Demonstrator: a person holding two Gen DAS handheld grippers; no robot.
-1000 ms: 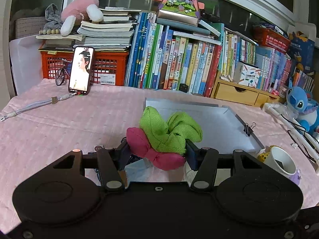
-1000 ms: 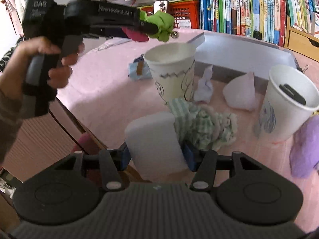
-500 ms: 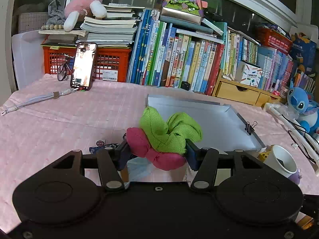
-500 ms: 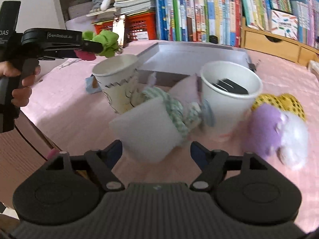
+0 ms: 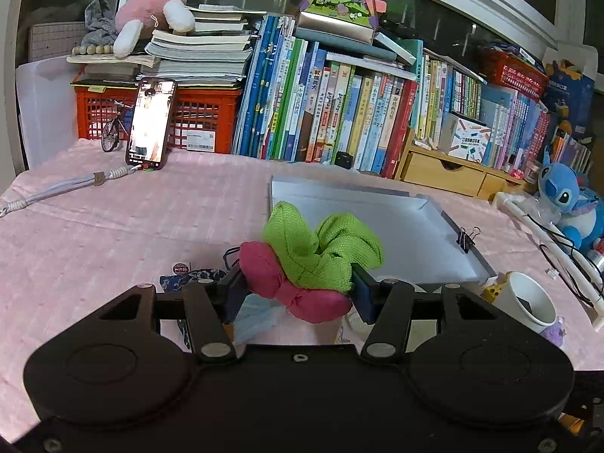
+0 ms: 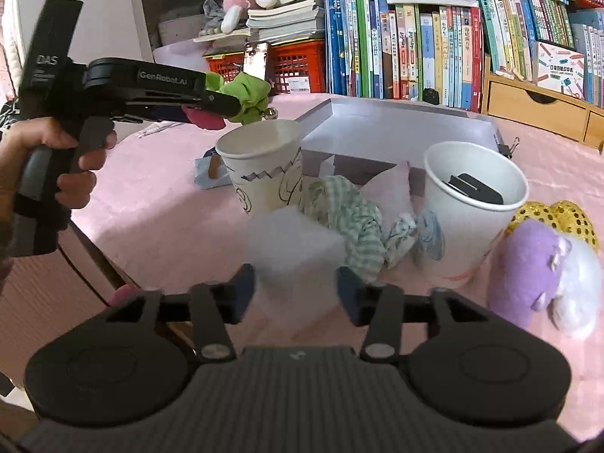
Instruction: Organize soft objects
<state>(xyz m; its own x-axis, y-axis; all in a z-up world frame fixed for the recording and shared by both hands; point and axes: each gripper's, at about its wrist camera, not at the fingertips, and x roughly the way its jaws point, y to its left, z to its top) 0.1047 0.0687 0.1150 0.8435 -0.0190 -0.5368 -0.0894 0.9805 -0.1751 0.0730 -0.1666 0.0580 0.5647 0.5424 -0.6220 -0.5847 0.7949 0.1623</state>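
Note:
My left gripper (image 5: 298, 287) is shut on a green and pink fabric toy (image 5: 309, 260), held above the pink tablecloth in front of the grey tray (image 5: 396, 219). It also shows in the right wrist view (image 6: 226, 105), above a paper cup (image 6: 264, 162). My right gripper (image 6: 296, 290) is open; a white sponge block (image 6: 298, 249) lies on the table just ahead of its fingers, blurred. A green checked cloth (image 6: 347, 215), a pale pink pouch (image 6: 392, 192) and a purple plush (image 6: 528, 271) lie nearby.
A second paper cup (image 6: 472, 207) holds a black clip. A yellow sequin toy (image 6: 558, 215) lies behind the plush. Books (image 5: 339, 113), a red crate (image 5: 196, 117), a phone (image 5: 151, 124) and a blue plush (image 5: 566, 196) line the back. The table edge is at the left (image 6: 94, 249).
My right gripper opened and let go of the white sponge block, which now lies on the table. It swung right and rose. My left gripper kept its toy, nearly still.

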